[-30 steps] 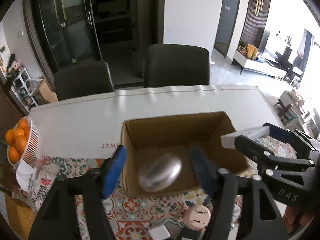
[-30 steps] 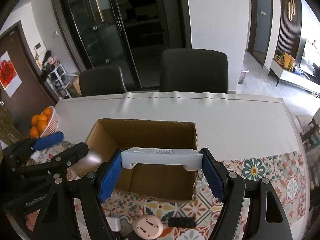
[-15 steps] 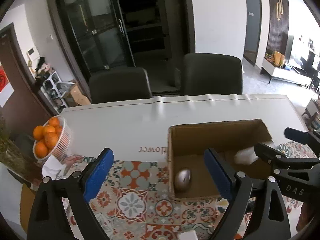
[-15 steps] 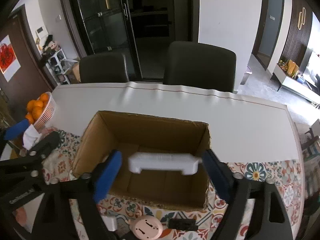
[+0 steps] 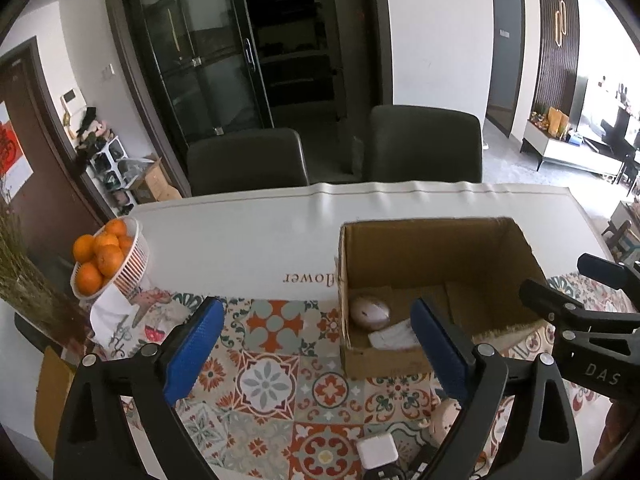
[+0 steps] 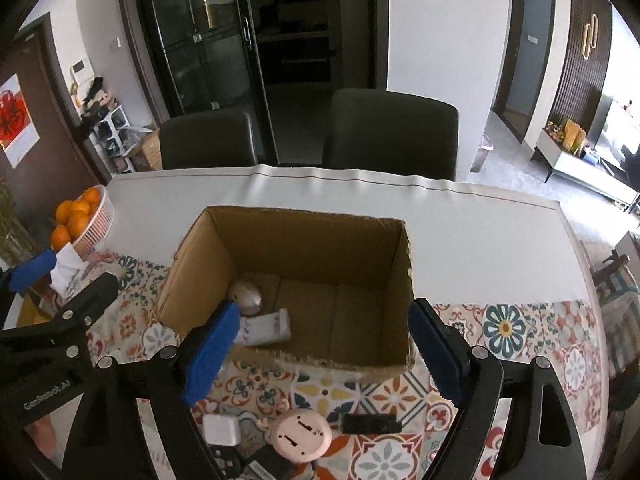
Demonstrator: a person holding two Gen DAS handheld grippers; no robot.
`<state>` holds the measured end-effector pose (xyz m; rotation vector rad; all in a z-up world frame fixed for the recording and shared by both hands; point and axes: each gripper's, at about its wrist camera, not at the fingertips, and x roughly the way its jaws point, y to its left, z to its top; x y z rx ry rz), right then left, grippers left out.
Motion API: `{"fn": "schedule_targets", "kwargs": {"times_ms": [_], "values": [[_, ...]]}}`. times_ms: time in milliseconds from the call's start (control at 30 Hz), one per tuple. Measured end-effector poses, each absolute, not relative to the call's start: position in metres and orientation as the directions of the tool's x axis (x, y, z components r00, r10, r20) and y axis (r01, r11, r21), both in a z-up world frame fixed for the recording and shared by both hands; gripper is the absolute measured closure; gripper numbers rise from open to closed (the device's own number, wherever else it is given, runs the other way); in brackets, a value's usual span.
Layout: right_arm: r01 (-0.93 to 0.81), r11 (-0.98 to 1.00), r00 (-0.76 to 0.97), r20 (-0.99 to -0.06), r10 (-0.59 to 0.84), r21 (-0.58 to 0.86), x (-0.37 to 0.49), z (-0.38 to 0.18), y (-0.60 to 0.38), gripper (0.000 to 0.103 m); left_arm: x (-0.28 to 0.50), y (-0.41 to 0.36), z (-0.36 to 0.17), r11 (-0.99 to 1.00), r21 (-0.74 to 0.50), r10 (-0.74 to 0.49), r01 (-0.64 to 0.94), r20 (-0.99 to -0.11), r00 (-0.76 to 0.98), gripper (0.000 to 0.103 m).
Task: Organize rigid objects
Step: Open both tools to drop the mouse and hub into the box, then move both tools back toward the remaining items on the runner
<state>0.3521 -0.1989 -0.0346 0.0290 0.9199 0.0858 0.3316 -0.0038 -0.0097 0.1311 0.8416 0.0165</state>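
Note:
An open cardboard box (image 6: 304, 236) stands on the table; it also shows in the left wrist view (image 5: 432, 236). Inside lie a rounded mouse (image 6: 246, 296) and a white flat device (image 6: 266, 327), also seen in the left wrist view as the mouse (image 5: 370, 312) and the white device (image 5: 394, 338). My right gripper (image 6: 320, 350) is open and empty above the box's near edge. My left gripper (image 5: 316, 350) is open and empty, left of the box over the patterned cloth.
Near me lie a white charger (image 6: 221, 429), a round pink device (image 6: 300, 434), a black stick (image 6: 372, 423) and dark items. A basket of oranges (image 5: 106, 258) stands at the left. Two dark chairs (image 6: 392, 132) stand behind the table.
My left gripper let the mouse drop into the box and drew back left. My right gripper opened and the white device fell into the box.

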Motion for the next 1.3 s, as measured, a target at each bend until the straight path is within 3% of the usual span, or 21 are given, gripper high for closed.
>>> {"fn": "schedule_targets", "kwargs": {"times_ms": [567, 1300], "values": [[-0.056, 0.989, 0.537, -0.831, 0.145, 0.136, 0.305, -0.066, -0.191, 0.017, 0.278, 0.008, -0.037, 0.995, 0.092, 0.053, 0.032, -0.784, 0.619, 0.007], [-0.073, 0.985, 0.342, -0.923, 0.174, 0.158, 0.276, -0.165, -0.172, 0.013, 0.246, 0.026, -0.127, 0.996, 0.081, 0.060, 0.029, -0.896, 0.440, 0.007]]}}
